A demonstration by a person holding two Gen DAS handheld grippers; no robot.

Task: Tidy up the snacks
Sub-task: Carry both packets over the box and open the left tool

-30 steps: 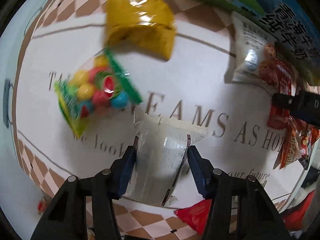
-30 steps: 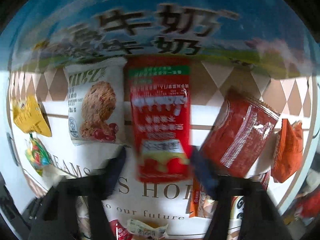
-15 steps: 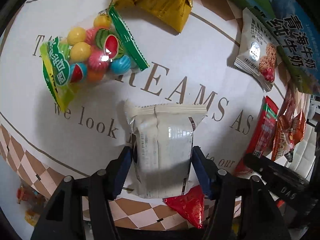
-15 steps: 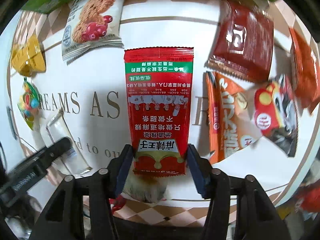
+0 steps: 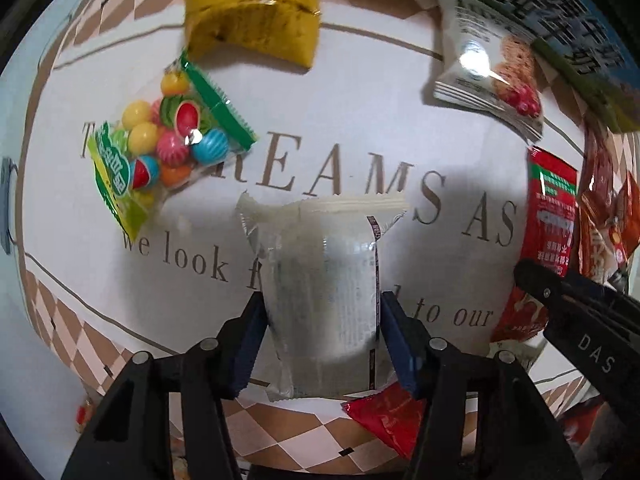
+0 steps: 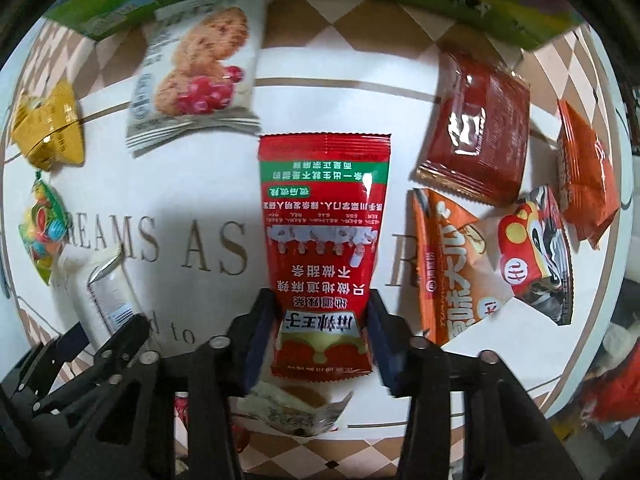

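A white, semi-clear snack packet (image 5: 320, 264) lies on the lettered tablecloth (image 5: 400, 112). My left gripper (image 5: 322, 344) points down over it, jaws closing, blue pads pressed on the packet's two long sides. A red packet with a green band (image 6: 322, 216) lies to its right. My right gripper (image 6: 322, 336) is closing on that packet's lower end, which is pinched narrow between the pads. In the right wrist view the white packet (image 6: 104, 288) shows at the left edge. The red packet (image 5: 552, 216) appears at the right of the left wrist view.
A bag of coloured candy balls (image 5: 160, 148), a yellow packet (image 5: 252, 12) and a cookie packet (image 5: 492, 76) lie further back, before a blue-green milk carton box (image 5: 580, 40). A dark red packet (image 6: 476, 140), an orange one (image 6: 444, 268) and a raccoon-print one (image 6: 536, 256) crowd the right.
The right gripper came away from the carton with the red packet, stood wider around it, then pinched it. The left gripper's pads closed in on the white packet as its view shifted.
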